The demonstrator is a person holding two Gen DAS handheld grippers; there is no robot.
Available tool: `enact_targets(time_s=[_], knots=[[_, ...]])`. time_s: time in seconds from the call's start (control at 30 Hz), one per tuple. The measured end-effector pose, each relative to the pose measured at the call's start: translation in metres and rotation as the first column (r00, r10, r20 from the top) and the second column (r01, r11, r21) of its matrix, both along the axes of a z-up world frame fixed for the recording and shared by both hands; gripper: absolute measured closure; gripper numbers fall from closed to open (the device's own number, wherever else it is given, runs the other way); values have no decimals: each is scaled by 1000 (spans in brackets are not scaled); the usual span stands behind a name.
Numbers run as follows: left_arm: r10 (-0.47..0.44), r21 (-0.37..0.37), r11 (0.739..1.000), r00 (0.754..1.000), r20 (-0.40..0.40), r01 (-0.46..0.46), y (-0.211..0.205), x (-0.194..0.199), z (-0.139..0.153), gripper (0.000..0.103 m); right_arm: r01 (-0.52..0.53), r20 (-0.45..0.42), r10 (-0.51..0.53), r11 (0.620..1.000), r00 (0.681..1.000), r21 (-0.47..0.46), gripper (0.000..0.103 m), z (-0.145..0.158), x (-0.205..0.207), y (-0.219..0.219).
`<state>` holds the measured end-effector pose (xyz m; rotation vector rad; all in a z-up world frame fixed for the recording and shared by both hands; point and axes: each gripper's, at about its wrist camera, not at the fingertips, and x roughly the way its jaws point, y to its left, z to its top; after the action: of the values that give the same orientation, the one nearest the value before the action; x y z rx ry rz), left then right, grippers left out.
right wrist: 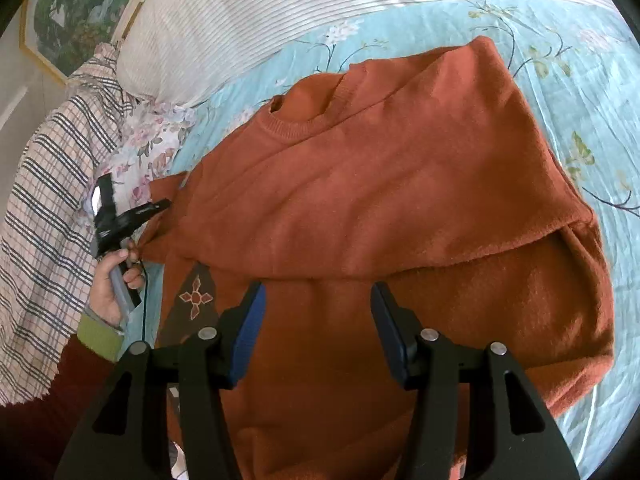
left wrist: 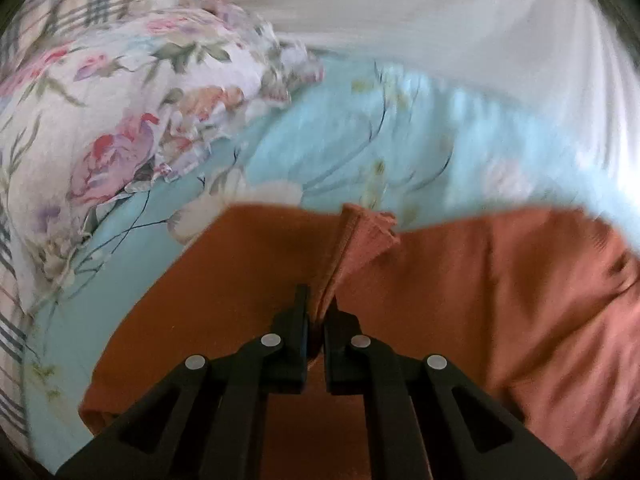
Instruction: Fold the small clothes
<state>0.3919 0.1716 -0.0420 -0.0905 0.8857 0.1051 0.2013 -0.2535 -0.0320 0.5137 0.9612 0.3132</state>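
The orange sweater (right wrist: 400, 208) lies beside the striped pillow (right wrist: 240, 28), its edge pinched in the closed left tongs (left wrist: 318, 314); right tongs (right wrist: 316, 332) hover open, empty; the fold should be drawn flat.

Both grippers are matte black, each with angular link arms pinned by round silver rivets; the right gripper (right wrist: 316, 300) carries blue pads inside its fingers. The left gripper (left wrist: 316, 308) has a thin dark cable trailing from its handle. The person's left hand (right wrist: 112, 280) comes out of a dark red ribbed sleeve (right wrist: 44, 420) with a green cuff (right wrist: 98, 338).
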Motion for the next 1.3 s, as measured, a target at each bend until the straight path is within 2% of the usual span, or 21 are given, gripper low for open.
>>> enact_targets(time_s=[0.13,0.27,0.37,0.5,0.63,0.73,0.83,1.0,1.1,1.17,1.23,1.3], knots=[[-13,-89,996,998,67,19,-8,-29,25,99,20,10,-20,1000,1000,16,47,1,-4,-6],[-85,-198,974,987,138,112,-43,-57,52,99,48,33,-49,999,998,26,47,6,-10,-16],[-164,-249,946,968,188,209,-90,-73,70,99,76,53,-77,997,996,31,47,12,-16,-29],[-291,-293,891,932,218,347,-169,-87,81,99,132,60,-135,990,989,54,47,16,-23,-52],[-406,-309,835,889,213,456,-248,-85,68,99,180,82,-185,982,979,64,47,21,-34,-72],[-461,-319,806,867,192,499,-293,-82,51,99,209,84,-214,976,973,63,47,21,-40,-85],[-489,-315,800,859,152,511,-324,-73,30,99,238,72,-242,969,968,65,47,17,-43,-98],[-525,-319,796,849,59,514,-340,-63,-4,99,251,57,-254,966,965,66,47,10,-38,-106],[-542,-318,788,839,47,527,-334,-72,-5,85,228,53,-231,972,972,60,47,8,-27,-99],[-545,-305,789,837,57,534,-325,-84,0,60,202,48,-205,978,978,52,47,6,-16,-90],[-544,-275,795,836,72,540,-311,-98,8,53,177,39,-179,983,983,41,47,4,-3,-82],[-534,-249,807,842,80,536,-286,-116,16,51,147,32,-148,989,988,28,47,2,12,-75]])
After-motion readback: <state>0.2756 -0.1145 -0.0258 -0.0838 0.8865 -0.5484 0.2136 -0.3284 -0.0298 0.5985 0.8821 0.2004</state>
